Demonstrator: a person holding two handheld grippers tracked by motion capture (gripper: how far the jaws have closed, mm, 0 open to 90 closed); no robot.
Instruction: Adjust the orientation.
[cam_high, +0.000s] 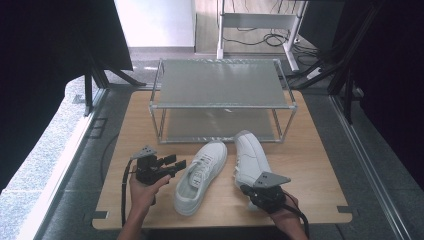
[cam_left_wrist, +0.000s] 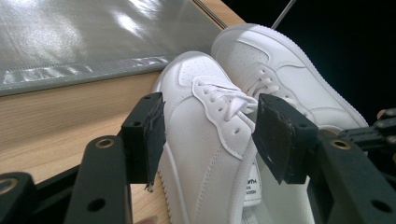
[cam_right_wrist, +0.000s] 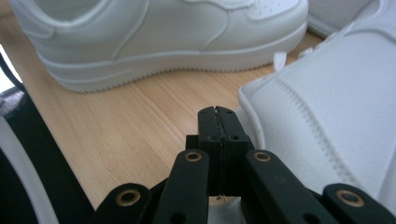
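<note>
Your left gripper (cam_high: 176, 165) sits on the wooden table (cam_high: 320, 165) with its jaws spread wide apart, pointing at the side of the left shoe (cam_high: 200, 176). In the left gripper view (cam_left_wrist: 208, 128) that shoe (cam_left_wrist: 205, 140) lies straight ahead between the two pads, its laces and tongue just past them; whether either pad touches the leather cannot be told. The second white shoe (cam_left_wrist: 280, 79) lies just beyond the first, side by side with it, and the grey lower shelf (cam_left_wrist: 70, 42) of the rack spreads out ahead and to the left of your jaws.

Your right gripper (cam_high: 249, 190) is at the heel end of the right shoe (cam_high: 250, 157). In the right gripper view (cam_right_wrist: 217, 116) its jaws are pressed flat together with no gap between the pads and nothing visibly caught in them. The heel of that shoe (cam_right_wrist: 336, 121) is immediately to the right of the jaw tips, touching or all but touching them. Ahead of the tips is a stretch of bare wood, and across it the other shoe (cam_right_wrist: 163, 37) lies sideways, its sole edge facing you.

The metal rack (cam_high: 222, 82) stands beyond both grippers at the far side of the table, and both shoe toes point toward its lower shelf.
</note>
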